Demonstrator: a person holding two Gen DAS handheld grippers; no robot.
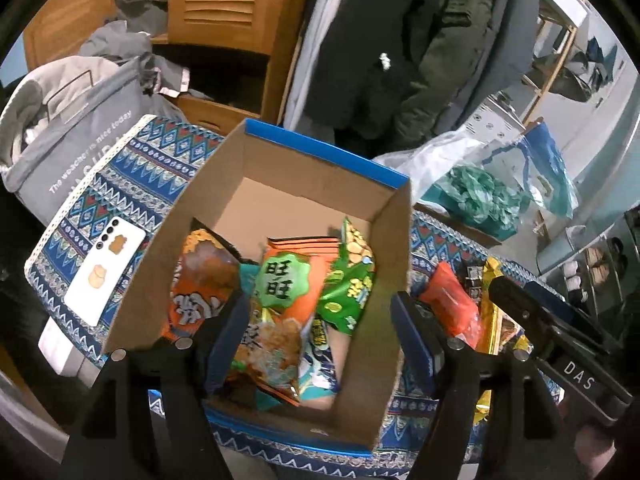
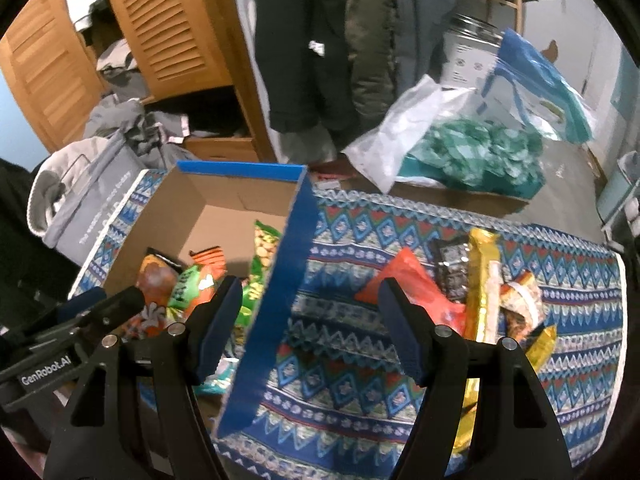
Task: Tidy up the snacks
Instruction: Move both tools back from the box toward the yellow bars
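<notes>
A blue-edged cardboard box [image 1: 280, 184] [image 2: 296, 248] stands on the patterned cloth and holds several snack packets: an orange packet with a green label [image 1: 286, 292], a green packet [image 1: 352, 280] [image 2: 264, 248] and an orange-brown one [image 1: 200, 276]. My left gripper [image 1: 320, 312] is open and empty over the box's near end. My right gripper [image 2: 310, 292] is open and empty, straddling the box's right wall. To the right lie a red packet [image 1: 456, 308] [image 2: 416, 284], a gold packet [image 2: 484, 280] [image 1: 494, 320] and a dark packet [image 2: 452, 268].
A white phone [image 1: 106, 268] lies on the cloth [image 2: 360, 360] left of the box. A grey bag [image 1: 80, 136] stands at the far left. Plastic bags [image 2: 460, 148], hanging coats and a wooden louvred cabinet [image 2: 160, 28] stand behind the table.
</notes>
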